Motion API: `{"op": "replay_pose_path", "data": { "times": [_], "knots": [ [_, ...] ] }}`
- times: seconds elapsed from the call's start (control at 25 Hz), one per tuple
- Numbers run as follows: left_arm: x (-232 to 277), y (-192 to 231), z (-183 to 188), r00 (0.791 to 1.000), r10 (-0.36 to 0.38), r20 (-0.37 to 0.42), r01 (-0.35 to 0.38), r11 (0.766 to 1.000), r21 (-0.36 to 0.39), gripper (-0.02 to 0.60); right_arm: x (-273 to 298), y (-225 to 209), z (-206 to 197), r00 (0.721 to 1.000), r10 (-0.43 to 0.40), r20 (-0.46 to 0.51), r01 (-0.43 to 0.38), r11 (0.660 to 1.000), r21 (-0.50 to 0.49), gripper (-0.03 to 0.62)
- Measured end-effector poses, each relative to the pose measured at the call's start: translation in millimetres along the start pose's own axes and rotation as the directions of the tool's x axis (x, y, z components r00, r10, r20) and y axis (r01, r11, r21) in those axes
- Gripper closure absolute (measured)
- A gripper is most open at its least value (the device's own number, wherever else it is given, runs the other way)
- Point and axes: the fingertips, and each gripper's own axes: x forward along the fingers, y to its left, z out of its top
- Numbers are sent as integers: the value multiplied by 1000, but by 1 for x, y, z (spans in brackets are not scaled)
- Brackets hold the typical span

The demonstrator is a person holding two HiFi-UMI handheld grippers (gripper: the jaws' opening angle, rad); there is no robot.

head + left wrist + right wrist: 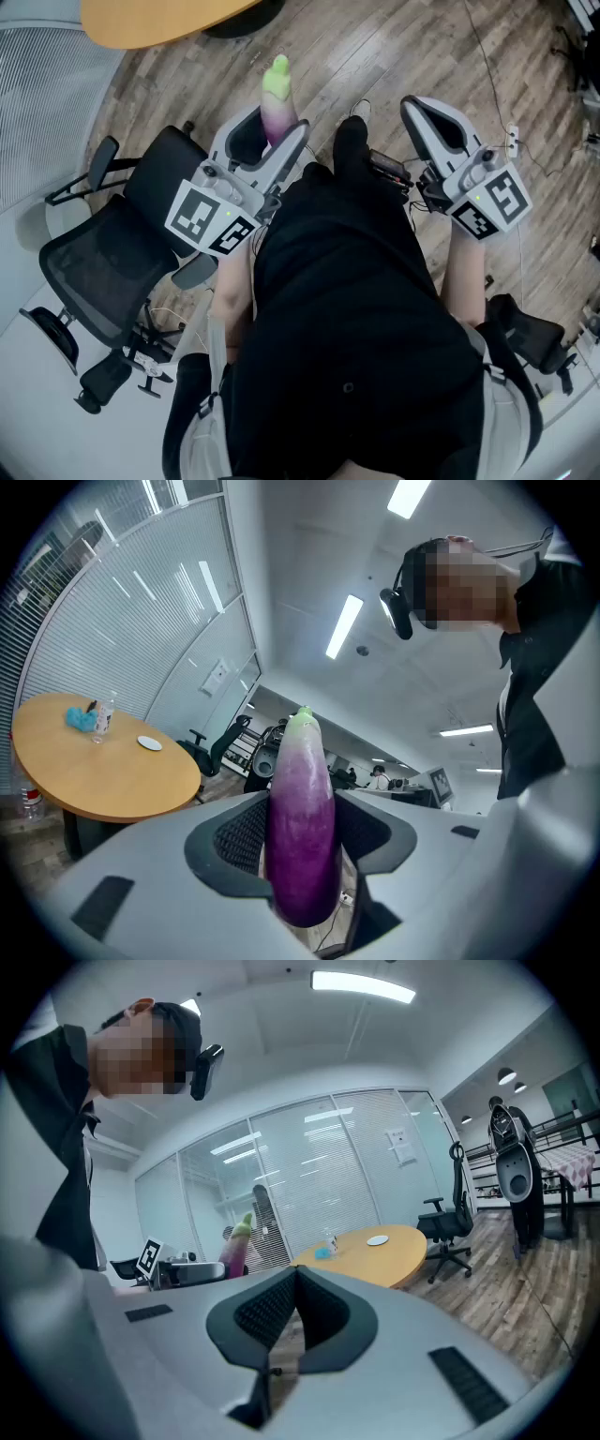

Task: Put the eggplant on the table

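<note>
Two grippers: white hand-held left gripper (279,124) and white hand-held right gripper (419,106), both carried in front of a person in black, above the floor.
Left fingers: dark ribbed fingers (234,841) clamped on the eggplant's lower body, one pad on each flank.
Right fingers: dark ribbed fingers (267,1312) pressed together at the tips, nothing between them.
Task item: long purple eggplant with a pale green cap (302,836), in the air in the left gripper, not yet on any surface.
Long axis: roughly in line with the fingers, with the rounded purple end back in the grip and the green cap out past the tips.
Destination: round bench with an orange-tan wooden top (94,775), ahead and to the left of the eggplant, well apart from it.
Key relation: the cap points toward the bench side; as I judge it, the left arm needs carrying forward and leftward, then lowering.
Nearer hand: left; the right gripper is on the side away from the bench.
Bench load: crumpled blue item (79,718), small clear bottle (103,716) just beside it, and flat white disc (150,743), all on the far and left part of the top.
Open room: the near part of the top is bare, which looks like enough to lay the eggplant lengthwise.
Edges: the rounded rim faces the gripper; an eggplant laid too near it could roll off.
Obstacle: black mesh office chair (122,239) on the grey-brown plank floor (394,56), left of the left gripper and near the path to the bench.
</note>
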Motion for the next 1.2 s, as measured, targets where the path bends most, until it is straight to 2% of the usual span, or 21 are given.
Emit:
{"op": "replay_pose_path", "data": {
  "times": [0.24,0.48,0.72,0.92,1.2],
  "knots": [
    [8,0,2,1000,11,-5,-11,1000,12,353,3,-7,7,1000,7,12,-7,1000,-4,577],
    [31,9,1,1000,15,-18,-15,1000,-25,353,-1,-31,14,999,-31,22,30,999,9,577],
    [88,19,10,999,40,-27,-40,999,-19,353,-5,-92,24,999,-29,18,29,999,17,577],
    [147,23,33,998,57,-15,-56,998,34,353,6,-145,55,999,-10,48,11,1000,-17,577],
    [213,25,48,994,108,8,-108,992,69,353,9,-203,77,997,65,44,-64,998,-13,577]
  ]
}}
